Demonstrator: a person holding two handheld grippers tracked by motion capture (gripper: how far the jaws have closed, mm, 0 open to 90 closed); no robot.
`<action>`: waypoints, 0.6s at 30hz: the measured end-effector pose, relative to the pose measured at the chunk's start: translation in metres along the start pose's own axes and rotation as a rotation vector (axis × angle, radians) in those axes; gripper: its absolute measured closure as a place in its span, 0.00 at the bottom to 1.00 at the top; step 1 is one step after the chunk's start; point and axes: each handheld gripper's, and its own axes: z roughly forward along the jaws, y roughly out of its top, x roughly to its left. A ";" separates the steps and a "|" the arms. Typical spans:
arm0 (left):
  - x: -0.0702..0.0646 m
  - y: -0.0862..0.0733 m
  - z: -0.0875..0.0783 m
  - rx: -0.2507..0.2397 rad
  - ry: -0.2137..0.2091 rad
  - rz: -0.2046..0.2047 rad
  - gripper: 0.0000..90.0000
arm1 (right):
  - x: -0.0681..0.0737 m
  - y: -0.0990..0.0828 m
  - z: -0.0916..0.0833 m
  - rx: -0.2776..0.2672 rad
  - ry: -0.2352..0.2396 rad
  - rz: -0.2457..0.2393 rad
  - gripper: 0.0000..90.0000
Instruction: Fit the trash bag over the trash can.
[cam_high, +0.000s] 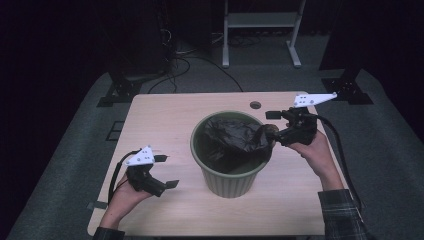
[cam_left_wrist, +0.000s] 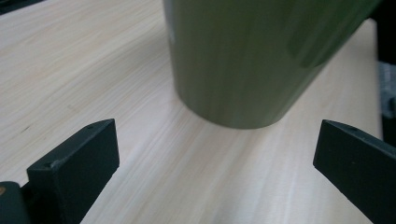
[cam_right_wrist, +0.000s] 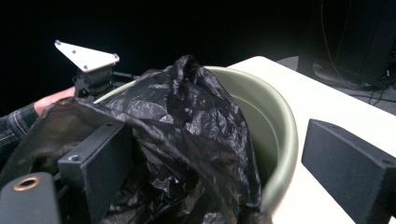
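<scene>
High view: green bin mid-table, black bag bunched inside, one edge pulled over rim toward my right gripper. My left gripper well apart from bin, jaws spread, nothing between. Left gripper view adds bin's outer wall close ahead. Right gripper view: my jaws spread wide, bag film draped over one jaw, not pinched; left gripper's plate visible beyond.

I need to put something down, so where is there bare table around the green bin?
Bare wood lies left of the green bin, between it and the table's far-left corner, and along the near edge between both hands. The right side is crowded: the right tool stands at the rim with the black bag draped over one jaw.
</scene>
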 end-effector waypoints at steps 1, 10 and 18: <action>-0.001 0.003 -0.002 -0.006 -0.009 0.006 0.00 | 0.001 0.002 0.004 0.006 0.004 -0.004 0.09; -0.007 0.037 -0.015 -0.105 -0.116 0.059 0.00 | 0.002 0.010 0.014 0.025 0.011 -0.020 0.09; -0.013 0.081 -0.011 -0.197 -0.177 0.118 0.06 | 0.004 0.015 0.019 0.041 0.011 -0.033 0.09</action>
